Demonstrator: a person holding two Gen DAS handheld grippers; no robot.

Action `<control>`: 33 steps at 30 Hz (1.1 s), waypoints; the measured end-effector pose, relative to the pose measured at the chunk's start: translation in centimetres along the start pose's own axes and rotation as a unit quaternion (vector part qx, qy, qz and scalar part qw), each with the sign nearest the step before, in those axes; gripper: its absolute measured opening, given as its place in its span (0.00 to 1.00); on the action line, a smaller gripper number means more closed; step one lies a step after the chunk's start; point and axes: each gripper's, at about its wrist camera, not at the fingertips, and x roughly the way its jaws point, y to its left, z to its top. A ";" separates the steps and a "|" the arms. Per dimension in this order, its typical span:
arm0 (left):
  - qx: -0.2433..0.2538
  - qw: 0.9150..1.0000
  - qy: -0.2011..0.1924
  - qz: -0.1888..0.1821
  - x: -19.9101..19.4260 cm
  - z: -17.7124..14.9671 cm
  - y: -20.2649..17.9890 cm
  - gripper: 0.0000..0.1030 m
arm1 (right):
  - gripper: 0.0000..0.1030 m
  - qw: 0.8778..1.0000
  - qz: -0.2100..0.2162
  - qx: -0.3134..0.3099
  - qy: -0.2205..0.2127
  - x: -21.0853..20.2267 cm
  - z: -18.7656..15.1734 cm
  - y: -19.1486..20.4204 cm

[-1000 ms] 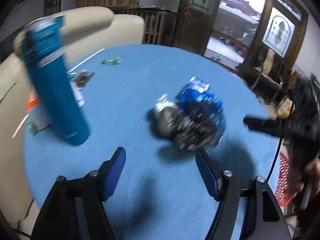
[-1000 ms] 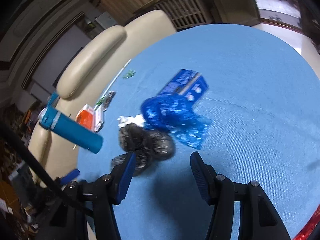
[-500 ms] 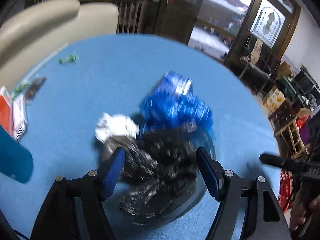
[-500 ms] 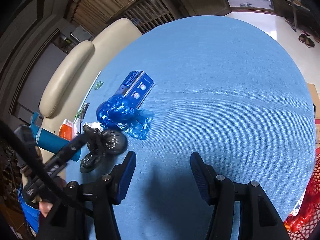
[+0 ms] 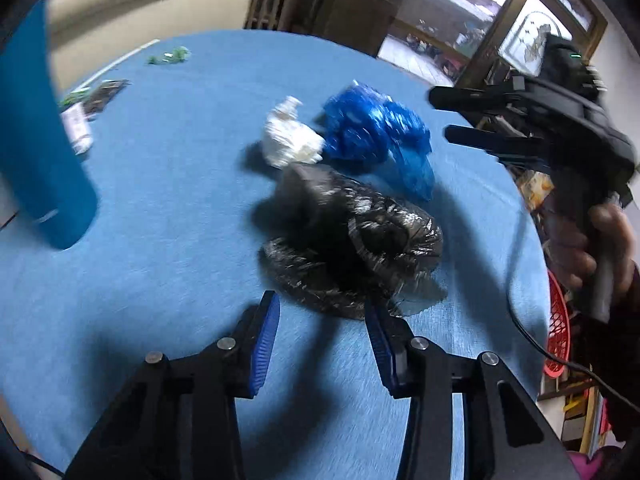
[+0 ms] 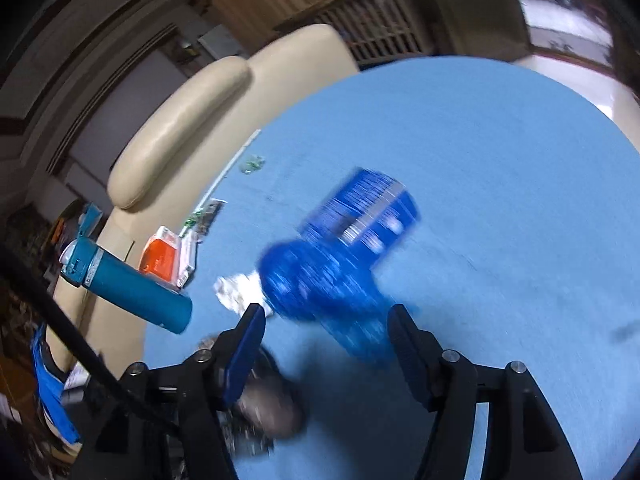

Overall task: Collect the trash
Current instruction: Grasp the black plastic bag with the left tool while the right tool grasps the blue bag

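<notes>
Left to right on the table (image 5: 160,208): bottle (image 5: 36,140), tissue (image 5: 290,136), black bag (image 5: 352,236), blue bag (image 5: 376,136). Left gripper (image 5: 320,312) fingers, just closing, spread before the black bag; right gripper (image 6: 324,320) fingers, just opening, spread around the blue bag.

Left tongs (image 5: 320,312) just closing, empty, black bag (image 5: 356,248) beyond fingertips, blue bag (image 5: 372,132), white wad (image 5: 290,140)

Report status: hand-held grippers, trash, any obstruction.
Left hand-held gripper closing on black bag's near edge, not clamped. Right hand-held gripper opening over blue bag, empty. White wad touches both bags; bottle stands clear.
</notes>
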 end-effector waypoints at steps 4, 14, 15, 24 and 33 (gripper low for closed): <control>-0.024 0.999 -0.018 -0.016 -2.2 0.6 1.4 0.57 | 0.74 0.999 -0.001 -0.039 0.020 3.2 1.2 1.5; -0.053 0.998 -0.016 -0.030 -0.9 4.1 -0.4 0.64 | 0.58 0.995 0.005 -0.090 0.053 5.8 -0.5 2.6; -0.058 0.998 -0.010 -0.025 -0.5 4.2 -0.6 0.64 | 0.39 0.994 0.001 -0.092 0.050 5.5 -0.7 2.6; -0.107 0.993 0.029 -0.029 3.9 6.1 -0.2 0.65 | 0.17 0.997 0.011 -0.064 0.039 1.3 -1.9 -1.0; -0.093 0.995 0.032 -0.024 4.9 4.9 -1.2 0.47 | 0.25 0.997 0.009 -0.068 0.034 -1.6 -2.4 -1.9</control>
